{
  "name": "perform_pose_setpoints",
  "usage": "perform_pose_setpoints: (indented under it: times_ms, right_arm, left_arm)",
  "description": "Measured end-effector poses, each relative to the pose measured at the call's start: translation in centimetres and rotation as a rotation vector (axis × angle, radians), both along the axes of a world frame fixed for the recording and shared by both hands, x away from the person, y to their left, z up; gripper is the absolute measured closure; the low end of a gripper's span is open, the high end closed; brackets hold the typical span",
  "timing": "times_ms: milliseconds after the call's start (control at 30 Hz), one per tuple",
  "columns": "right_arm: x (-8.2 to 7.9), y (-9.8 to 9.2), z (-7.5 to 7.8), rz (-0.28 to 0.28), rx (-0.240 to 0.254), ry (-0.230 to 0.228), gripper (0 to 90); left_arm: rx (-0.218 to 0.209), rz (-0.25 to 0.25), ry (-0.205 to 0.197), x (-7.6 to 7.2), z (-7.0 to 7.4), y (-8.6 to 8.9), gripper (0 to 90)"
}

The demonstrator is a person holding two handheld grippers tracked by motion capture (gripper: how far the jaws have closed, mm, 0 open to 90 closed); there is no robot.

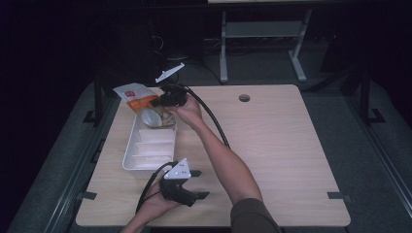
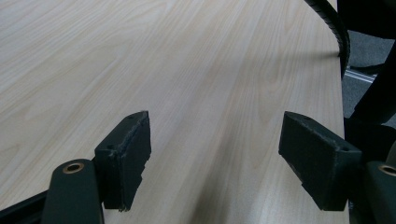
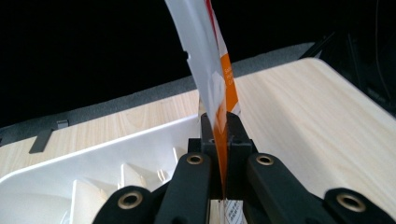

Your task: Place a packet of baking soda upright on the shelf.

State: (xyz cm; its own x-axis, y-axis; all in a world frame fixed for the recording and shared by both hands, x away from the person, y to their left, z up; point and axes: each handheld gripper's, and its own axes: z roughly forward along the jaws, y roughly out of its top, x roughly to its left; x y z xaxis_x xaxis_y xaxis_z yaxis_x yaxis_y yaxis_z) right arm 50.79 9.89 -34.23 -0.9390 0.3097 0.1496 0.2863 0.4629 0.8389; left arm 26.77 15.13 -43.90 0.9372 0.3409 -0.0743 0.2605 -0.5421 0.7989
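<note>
So my right gripper (image 3: 223, 140) is way out over the far left part of the worktop (image 1: 272, 141), fingers (image 3: 238, 135) pinched tight on an orange-and-white packet (image 3: 210, 70). In the right gripper view the packet stands up edge-on from between them, and in the high view it lies flat-ish just past the far end of the white tray (image 1: 127, 158), close to the worktop's back-left corner. Not much margin there: the back edge and left edge are both near, and beyond them it's dark floor.

The tray sits lengthwise along the left side, with white dividers or folded white stuff inside, and something clear and roundish at its far end, right under my right hand (image 1: 187, 109). Can't tell what that is. The right cable (image 1: 214, 121) trails back along my forearm across the middle of the worktop.

My left gripper (image 1: 198, 184) is down by the near edge, just past the tray's near end, fingers (image 2: 126, 158) spread wide with nothing between them, only bare wood grain. The left gripper view looks across to the right edge, with a bit of cable up top.

Whole right half of the worktop is open. There's a small round grommet hole (image 1: 244, 98) near the back edge, and a metal frame leg (image 1: 223, 48) on the floor behind.
</note>
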Motion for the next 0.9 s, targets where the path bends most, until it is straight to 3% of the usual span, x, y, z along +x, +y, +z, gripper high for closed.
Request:
perform_pose_setpoints:
  times_ms: [100,333,467,567,900]
  right_arm:
    - [0.1,0.2,-0.9,-0.011,-0.002,0.017,89.4]
    - [0.0,-0.2,-3.2,-0.047,0.056,0.049,88.9]
    - [0.1,-0.6,-3.7,-0.065,0.079,0.081,85.9]
    - [0.1,-0.9,-3.7,-0.083,0.047,0.085,78.0]
    - [-0.5,-2.4,-4.4,-0.087,-0.03,0.078,79.7]
  left_arm:
    - [-0.003,0.002,0.002,0.0,0.0,0.0,24.9]
    - [0.007,0.007,-0.001,0.0,-0.1,0.0,24.8]
    - [0.008,0.006,-0.001,0.0,-0.1,-0.1,24.8]
    - [0.011,0.003,0.0,-0.1,-0.2,-0.2,24.8]
    - [0.013,0.006,-0.001,0.0,-0.1,-0.2,24.7]
